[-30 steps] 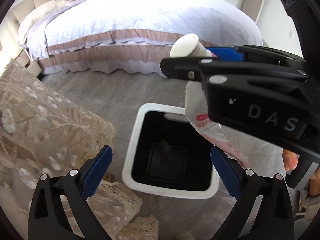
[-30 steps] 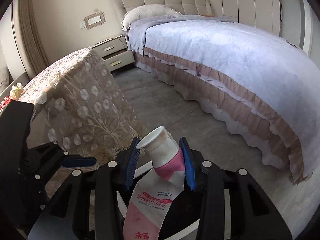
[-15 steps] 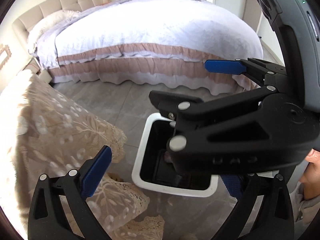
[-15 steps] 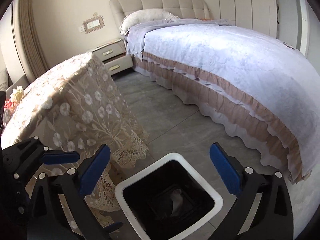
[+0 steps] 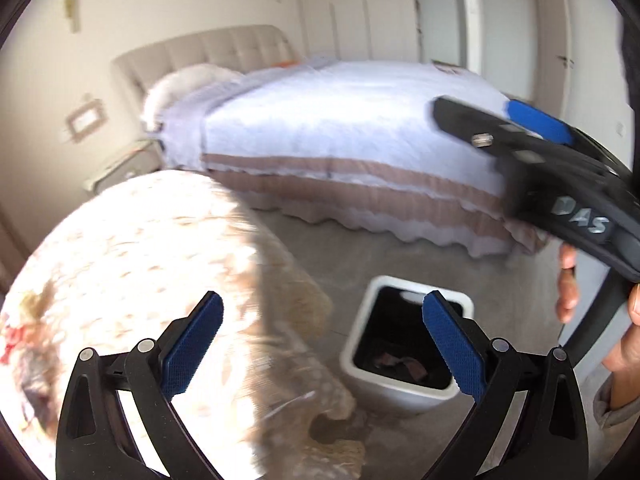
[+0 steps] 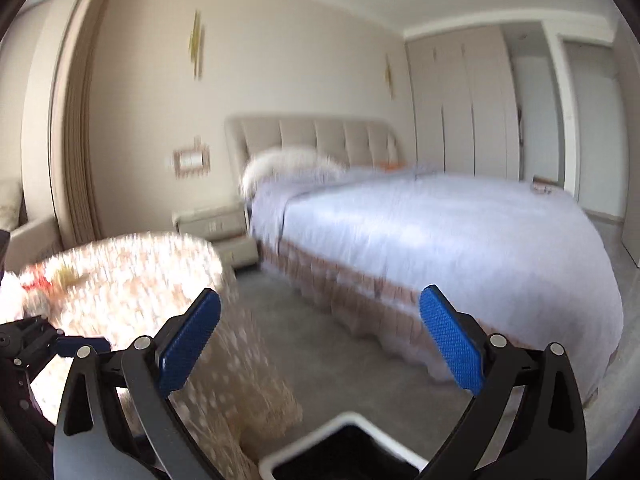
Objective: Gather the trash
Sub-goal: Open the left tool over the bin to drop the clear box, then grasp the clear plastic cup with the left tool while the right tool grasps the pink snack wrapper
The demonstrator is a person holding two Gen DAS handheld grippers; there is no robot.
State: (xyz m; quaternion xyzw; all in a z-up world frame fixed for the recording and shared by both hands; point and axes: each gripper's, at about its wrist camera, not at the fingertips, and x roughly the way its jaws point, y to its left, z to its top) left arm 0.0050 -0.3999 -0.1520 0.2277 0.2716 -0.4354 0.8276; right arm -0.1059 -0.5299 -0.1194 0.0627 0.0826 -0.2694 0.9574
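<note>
Tube released into white bin [image 5: 404, 390], both tongs raised, left tongs [image 5: 322, 350] and right tongs [image 6: 320, 344] wide open, empty, bin below them, worktop [image 5: 132, 248] left.

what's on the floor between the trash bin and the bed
Nothing: in the left wrist view, bare grey floor separates the trash bin from the bed.

The square white bin [image 5: 404, 390] looks like smooth matt plastic. Beige floral lace cloth [image 5: 132, 264] drapes the desk — blurred, so perhaps embroidered. Black plastic tongs [image 6: 320, 336] carry blue, finely textured pads [image 6: 450, 340]. The grey floor [image 5: 340, 256] appears matt.
</note>
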